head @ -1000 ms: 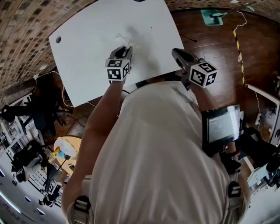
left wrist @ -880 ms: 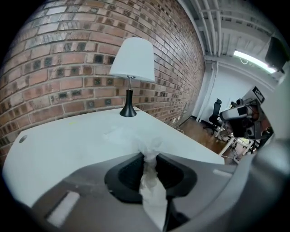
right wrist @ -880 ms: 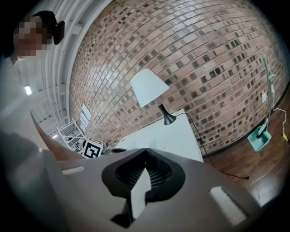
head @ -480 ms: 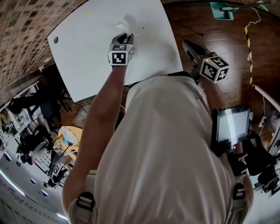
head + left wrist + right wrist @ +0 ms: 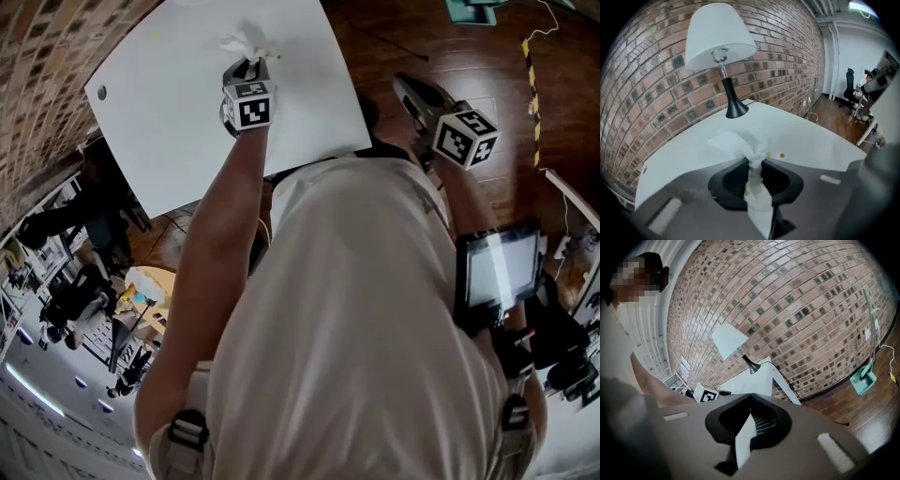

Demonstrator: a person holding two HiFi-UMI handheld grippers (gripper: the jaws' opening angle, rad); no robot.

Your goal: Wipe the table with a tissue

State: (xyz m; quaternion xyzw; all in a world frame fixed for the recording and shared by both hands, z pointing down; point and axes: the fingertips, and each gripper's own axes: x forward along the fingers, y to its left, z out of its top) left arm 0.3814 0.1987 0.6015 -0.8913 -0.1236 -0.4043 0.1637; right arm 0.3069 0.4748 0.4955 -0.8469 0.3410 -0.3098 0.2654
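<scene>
A crumpled white tissue [image 5: 246, 44] lies bunched on the white table [image 5: 169, 122] just past my left gripper [image 5: 247, 67]. In the left gripper view the left gripper [image 5: 755, 161] is shut on the tissue [image 5: 736, 143], a twisted tail of it running back between the jaws. A small yellow spot [image 5: 782, 155] sits on the table [image 5: 806, 136] right of the tissue. My right gripper [image 5: 405, 86] hangs beyond the table's right edge, above the wooden floor. In its own view the right gripper [image 5: 751, 399] has its jaws closed together with nothing held.
A black-stemmed lamp with a white shade [image 5: 719, 44] stands at the table's far edge by the brick wall. The table has a cable hole [image 5: 101, 93] at its left. A green dustpan [image 5: 469, 9] lies on the floor. A tablet [image 5: 497, 272] is strapped to the right forearm.
The left gripper has pushed the tissue farther across the table, away from the person. The right gripper has drifted right, off the table edge and over the floor.
</scene>
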